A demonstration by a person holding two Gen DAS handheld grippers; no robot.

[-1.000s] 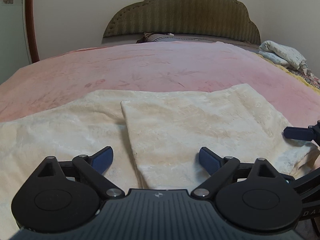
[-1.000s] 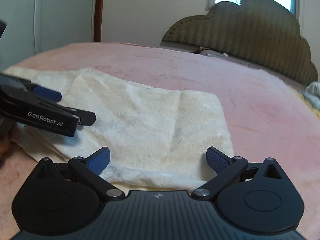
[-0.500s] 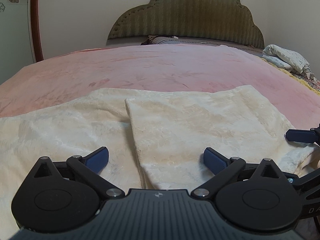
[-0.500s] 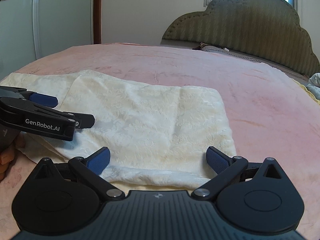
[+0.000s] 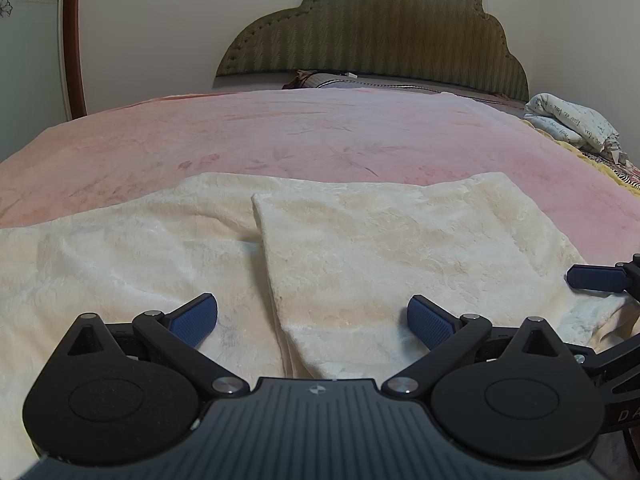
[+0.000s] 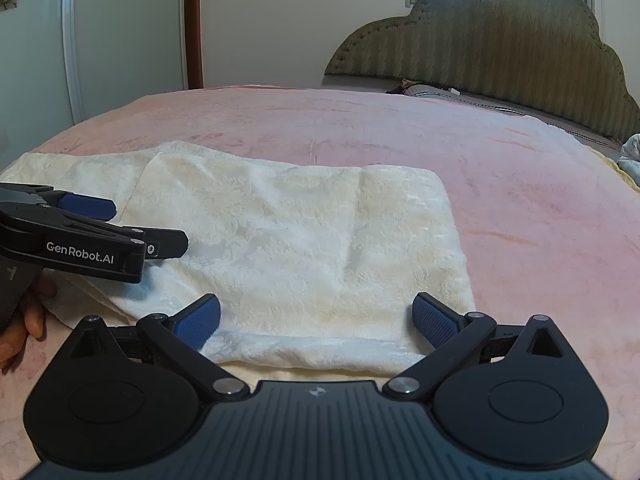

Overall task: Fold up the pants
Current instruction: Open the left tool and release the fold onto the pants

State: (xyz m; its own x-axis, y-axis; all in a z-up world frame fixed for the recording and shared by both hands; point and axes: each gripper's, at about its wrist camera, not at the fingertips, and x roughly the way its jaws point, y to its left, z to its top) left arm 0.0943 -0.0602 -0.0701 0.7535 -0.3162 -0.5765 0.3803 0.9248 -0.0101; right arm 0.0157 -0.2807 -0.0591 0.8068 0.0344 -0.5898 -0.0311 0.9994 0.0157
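Cream fleece pants (image 5: 360, 248) lie on the pink bed, partly folded: a doubled section rests on top, with a single layer stretching left (image 5: 100, 256). My left gripper (image 5: 312, 320) is open and empty, just above the near edge of the folded section. My right gripper (image 6: 316, 316) is open and empty over the near edge of the folded pants (image 6: 300, 240). The left gripper also shows at the left of the right wrist view (image 6: 120, 224), and a right gripper fingertip (image 5: 596, 278) shows at the right of the left wrist view.
The pink blanket (image 5: 320, 136) covers the bed beyond the pants. A green padded headboard (image 5: 380, 40) and a pillow stand at the far end. A bundle of folded cloth (image 5: 572, 124) lies at the far right. A wardrobe (image 6: 100, 40) stands to the left.
Both grippers have risen and tilted up slightly, so more wall and headboard show. The pants have not moved and both grippers stay open.
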